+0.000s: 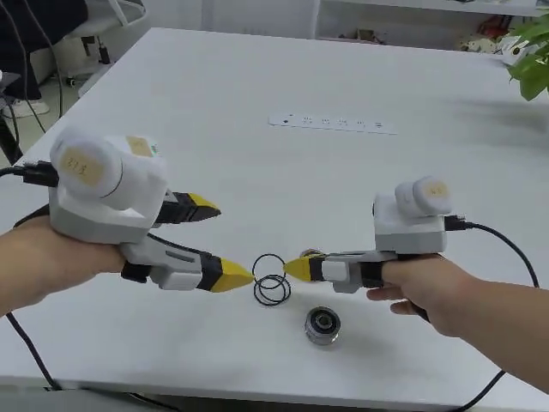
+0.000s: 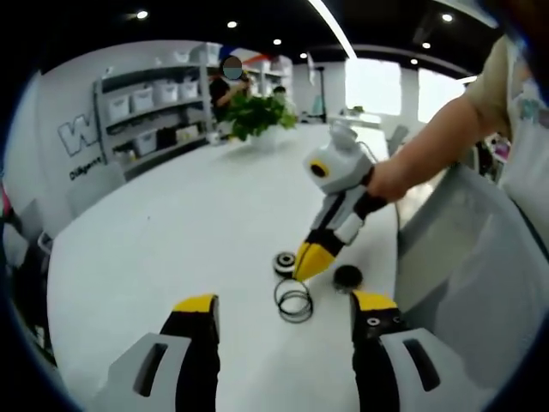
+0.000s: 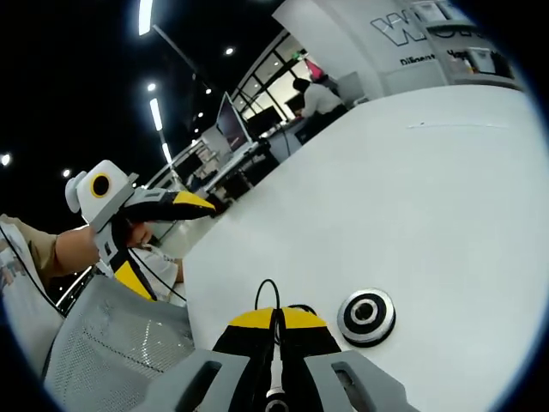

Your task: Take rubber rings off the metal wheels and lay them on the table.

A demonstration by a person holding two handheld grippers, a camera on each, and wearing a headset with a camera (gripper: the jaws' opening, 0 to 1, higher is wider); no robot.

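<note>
**A:** What are the right fingers doing?

**B:** The right gripper (image 1: 292, 268) has its two yellow tips pressed together. In the right gripper view a thin black ring (image 3: 265, 290) loops up from between them, so it looks pinched there.

**A:** And the left?

**B:** The left gripper (image 1: 221, 241) has its jaws spread wide apart with nothing between them. One tip sits low by the table and the other is higher.

**A:** Where is all this?

**B:** Take the front wheel (image 1: 322, 324), the metal one lying flat nearest the person, as the marker. The loose rings (image 1: 273, 290) lie on the table (image 1: 257, 103) just beside it, to its left and a little farther from the person, overlapping one another. The pinched ring sits just past them, and its edge crosses theirs.

**A:** And the grippers?

**B:** The right tips are just beyond the front wheel and point left at the rings. The low left tip is left of the wheel, across the rings, and points back at the right gripper.

**A:** Anything else?

**B:** A second wheel (image 2: 284, 263) sits just beyond the front one, partly hidden behind the right tips in the head view. A white power strip (image 1: 333, 124) lies well beyond the front wheel, and a green plant (image 1: 532, 60) stands far beyond it to the right.
</note>
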